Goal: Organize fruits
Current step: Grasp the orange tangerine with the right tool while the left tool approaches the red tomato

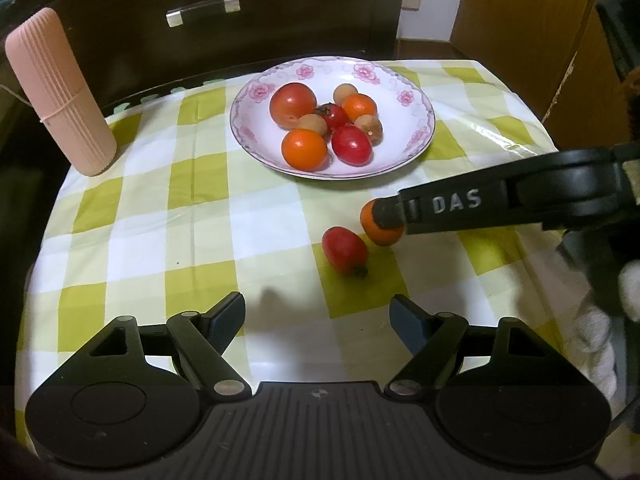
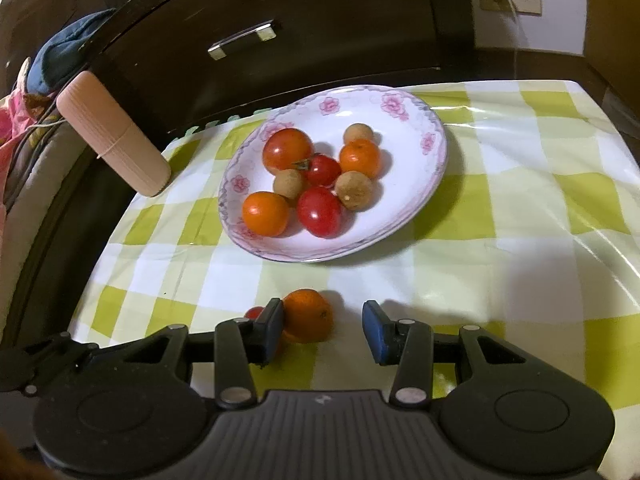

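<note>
A white floral plate (image 1: 404,128) (image 2: 404,160) at the back of the checked cloth holds several tomatoes, small oranges and brown longans. In front of it lie a loose small orange (image 1: 380,234) (image 2: 310,318) and a red cherry tomato (image 1: 344,250) (image 2: 254,313). My right gripper (image 2: 323,330) stands around the orange: the left pad touches it and the right pad is clear of it, so the gripper is open. Its left finger hides most of the tomato. My left gripper (image 1: 318,316) is open and empty, just short of the tomato.
A pink ribbed cylinder (image 1: 60,92) (image 2: 116,140) leans at the cloth's back left corner. Behind the table is a dark cabinet with a metal drawer handle (image 1: 202,10) (image 2: 242,42). A white-gloved hand (image 1: 600,320) shows at the right.
</note>
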A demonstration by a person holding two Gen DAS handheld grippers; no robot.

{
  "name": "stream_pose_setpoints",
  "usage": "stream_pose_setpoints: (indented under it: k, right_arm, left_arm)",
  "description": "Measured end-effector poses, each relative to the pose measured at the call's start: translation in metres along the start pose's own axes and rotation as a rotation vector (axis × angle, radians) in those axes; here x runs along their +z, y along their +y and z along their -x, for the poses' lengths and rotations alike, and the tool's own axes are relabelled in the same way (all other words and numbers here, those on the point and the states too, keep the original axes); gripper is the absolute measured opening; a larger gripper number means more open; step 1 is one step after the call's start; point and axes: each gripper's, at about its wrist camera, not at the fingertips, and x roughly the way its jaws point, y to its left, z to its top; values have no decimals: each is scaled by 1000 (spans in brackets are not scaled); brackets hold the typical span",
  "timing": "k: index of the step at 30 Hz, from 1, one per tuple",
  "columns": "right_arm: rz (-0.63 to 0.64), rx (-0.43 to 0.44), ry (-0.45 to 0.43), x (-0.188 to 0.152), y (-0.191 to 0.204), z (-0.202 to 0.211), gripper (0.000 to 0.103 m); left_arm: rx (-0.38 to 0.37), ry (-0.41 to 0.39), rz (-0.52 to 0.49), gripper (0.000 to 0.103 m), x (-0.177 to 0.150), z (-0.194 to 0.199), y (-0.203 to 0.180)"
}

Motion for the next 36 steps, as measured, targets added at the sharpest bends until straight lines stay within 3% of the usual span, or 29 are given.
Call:
stream_pose_setpoints:
  k: [8,26,36]
  right_arm:
    - [16,-67,-14,2,-5,10,43]
    - [45,4,34,-3,17,-12,43]
    - [-70,98,59,-1,5,-16,32]
  left_arm:
    - [7,11,-5,84,-1,-4,-1]
    - [-6,14,33,85,-1,-2,9]
    - [-16,25,52,85,-1,-6,11]
